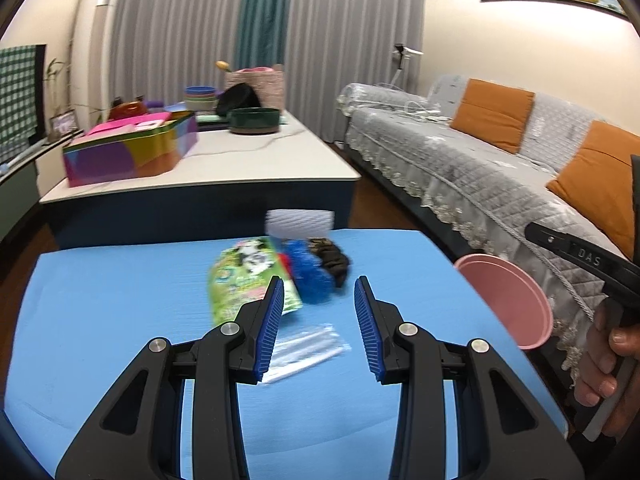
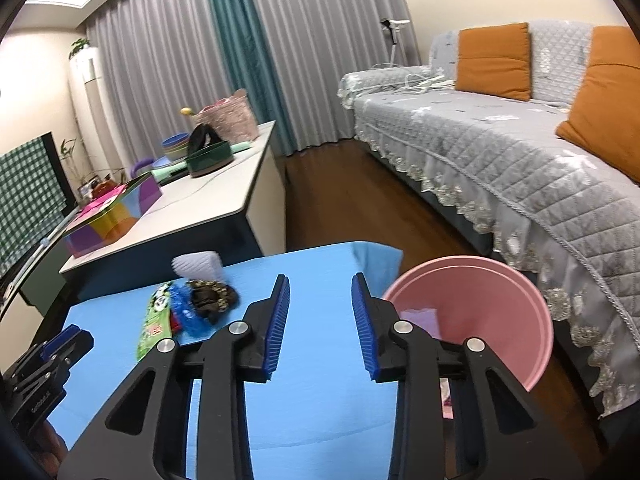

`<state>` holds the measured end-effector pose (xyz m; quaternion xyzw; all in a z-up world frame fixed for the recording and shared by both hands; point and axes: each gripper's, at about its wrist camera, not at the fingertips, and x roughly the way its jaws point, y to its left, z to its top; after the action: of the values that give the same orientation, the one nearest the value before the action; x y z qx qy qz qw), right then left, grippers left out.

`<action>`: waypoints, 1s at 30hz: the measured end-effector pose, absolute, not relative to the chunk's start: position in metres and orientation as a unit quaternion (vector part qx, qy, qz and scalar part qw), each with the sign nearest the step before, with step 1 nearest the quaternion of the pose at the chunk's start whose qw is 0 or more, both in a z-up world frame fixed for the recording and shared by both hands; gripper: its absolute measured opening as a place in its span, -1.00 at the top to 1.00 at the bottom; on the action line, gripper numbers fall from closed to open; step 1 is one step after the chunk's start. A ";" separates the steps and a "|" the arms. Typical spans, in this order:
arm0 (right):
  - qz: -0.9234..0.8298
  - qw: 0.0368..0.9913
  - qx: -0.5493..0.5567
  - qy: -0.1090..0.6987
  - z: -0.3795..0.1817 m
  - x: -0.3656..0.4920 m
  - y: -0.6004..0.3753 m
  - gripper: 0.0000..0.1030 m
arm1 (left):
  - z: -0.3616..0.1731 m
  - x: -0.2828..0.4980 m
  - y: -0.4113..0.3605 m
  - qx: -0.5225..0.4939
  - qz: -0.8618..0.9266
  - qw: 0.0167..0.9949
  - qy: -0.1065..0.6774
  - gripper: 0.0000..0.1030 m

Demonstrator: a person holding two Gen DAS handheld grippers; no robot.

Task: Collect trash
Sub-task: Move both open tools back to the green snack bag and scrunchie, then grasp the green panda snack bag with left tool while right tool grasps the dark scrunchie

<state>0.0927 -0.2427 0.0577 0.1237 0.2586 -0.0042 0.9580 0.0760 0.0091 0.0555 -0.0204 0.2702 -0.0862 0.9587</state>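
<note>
Trash [image 1: 280, 276], as we see it, is a blurred heap of green, blue and clear wrappers on the blue table [image 1: 100, 300], both grippers' jaws parted and empty.

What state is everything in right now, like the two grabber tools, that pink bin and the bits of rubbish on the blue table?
Left gripper: open, empty, above the table.
Right gripper: open, empty.
Pink bin: upright beside the table, a pinkish scrap inside.
Green wrapper: lying flat on the blue table.
Blue wrapper: crumpled, beside the green one.
Dark scrunched item: lying on the table.
Clear plastic wrapper: flat, nearest the left gripper.
</note>
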 end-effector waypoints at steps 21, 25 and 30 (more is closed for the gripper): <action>0.070 0.944 0.088 0.311 0.015 0.143 -0.172 0.45 | -0.009 0.134 0.056 -0.079 -0.022 0.935 0.345 0.19; 0.078 0.939 0.095 0.320 0.010 0.153 -0.172 0.45 | -0.021 0.149 0.036 -0.033 -0.014 0.928 0.371 -0.37; 0.091 0.933 0.101 0.332 0.002 0.169 -0.167 0.33 | -0.036 0.166 0.019 0.016 0.000 0.915 0.404 -0.43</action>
<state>0.1686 -0.1667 0.0024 0.1013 0.3319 0.0910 0.9334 0.1658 0.0189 -0.0365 0.0162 0.4038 0.0003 0.9147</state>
